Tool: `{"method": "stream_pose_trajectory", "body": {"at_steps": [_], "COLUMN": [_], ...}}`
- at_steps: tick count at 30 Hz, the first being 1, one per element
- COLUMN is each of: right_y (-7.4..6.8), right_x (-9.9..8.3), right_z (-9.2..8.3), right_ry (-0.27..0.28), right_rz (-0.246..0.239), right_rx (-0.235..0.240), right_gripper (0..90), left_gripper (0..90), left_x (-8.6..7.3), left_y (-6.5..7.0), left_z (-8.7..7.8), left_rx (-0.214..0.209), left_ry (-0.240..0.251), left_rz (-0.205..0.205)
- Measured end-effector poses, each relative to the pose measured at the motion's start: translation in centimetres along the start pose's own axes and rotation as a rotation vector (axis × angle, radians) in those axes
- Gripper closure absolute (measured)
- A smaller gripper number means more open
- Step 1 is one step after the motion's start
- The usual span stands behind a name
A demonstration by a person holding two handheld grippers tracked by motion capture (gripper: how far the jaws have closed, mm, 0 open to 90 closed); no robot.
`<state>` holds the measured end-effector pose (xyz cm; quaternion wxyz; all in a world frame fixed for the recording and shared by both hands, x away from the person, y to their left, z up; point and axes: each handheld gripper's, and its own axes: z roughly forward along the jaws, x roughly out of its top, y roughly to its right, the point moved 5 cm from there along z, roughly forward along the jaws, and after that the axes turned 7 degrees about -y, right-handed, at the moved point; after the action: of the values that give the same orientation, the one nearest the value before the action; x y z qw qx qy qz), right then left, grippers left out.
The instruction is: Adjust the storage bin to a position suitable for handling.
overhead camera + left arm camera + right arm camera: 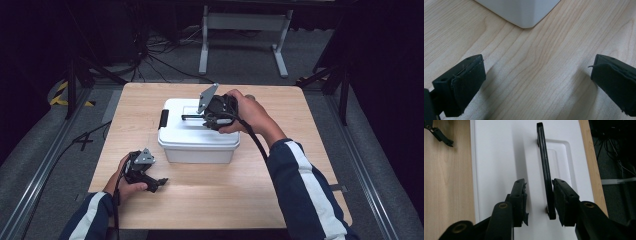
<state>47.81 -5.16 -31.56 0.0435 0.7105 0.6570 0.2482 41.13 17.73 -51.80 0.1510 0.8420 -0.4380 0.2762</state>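
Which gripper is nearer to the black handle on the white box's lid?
Right. The right gripper is over the lid with the black handle between its jaws, one pad against it and a gap at the other. The left gripper rests on the table in front of the white box.

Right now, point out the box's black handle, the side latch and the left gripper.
black handle (545, 177), right gripper view, middle of the bar.
side latch (163, 119), high view, the clip's face.
left gripper (537, 80), left gripper view, midway between fingertips.
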Motion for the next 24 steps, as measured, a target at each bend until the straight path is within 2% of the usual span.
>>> {"method": "stream_pose_trajectory", "body": {"at_steps": [2,3,8,10,16,20,24], "right_y": [0.1,0.3,0.3,0.3,0.5,0.6,0.7], "right_x": [0.0,0.1,0.4,0.5,0.8,0.9,1.0], "right_z": [0.0,0.1,0.7,1.0,1.6,2.0,2.1], "right_ry": [-0.004,0.002,-0.038,-0.043,-0.048,-0.054,-0.066], "right_rz": [0.004,-0.012,-0.005,-0.014,-0.011,-0.010,-0.013], "right_rx": [0.001,-0.002,0.001,0.016,0.020,0.018,-0.007], "right_gripper": [65.8,65.9,65.5,66.2,71.0,72.8,78.5], "left_gripper": [0.1,0.1,0.1,0.1,0.1,0.1,0.1], "left_x": [0.0,0.0,0.0,0.0,0.0,0.0,0.0], "left_y": [0.0,0.0,0.0,0.0,0.0,0.0,0.0], "left_z": [0.0,0.0,0.0,-0.1,-0.1,-0.1,-0.1], "left_rx": [-0.003,-0.003,-0.003,-0.006,-0.006,-0.006,-0.006], "left_ry": [-0.001,-0.001,-0.001,-0.009,-0.009,-0.009,-0.010], "left_rz": [-0.002,-0.002,-0.002,0.001,0.000,0.000,0.001]}}
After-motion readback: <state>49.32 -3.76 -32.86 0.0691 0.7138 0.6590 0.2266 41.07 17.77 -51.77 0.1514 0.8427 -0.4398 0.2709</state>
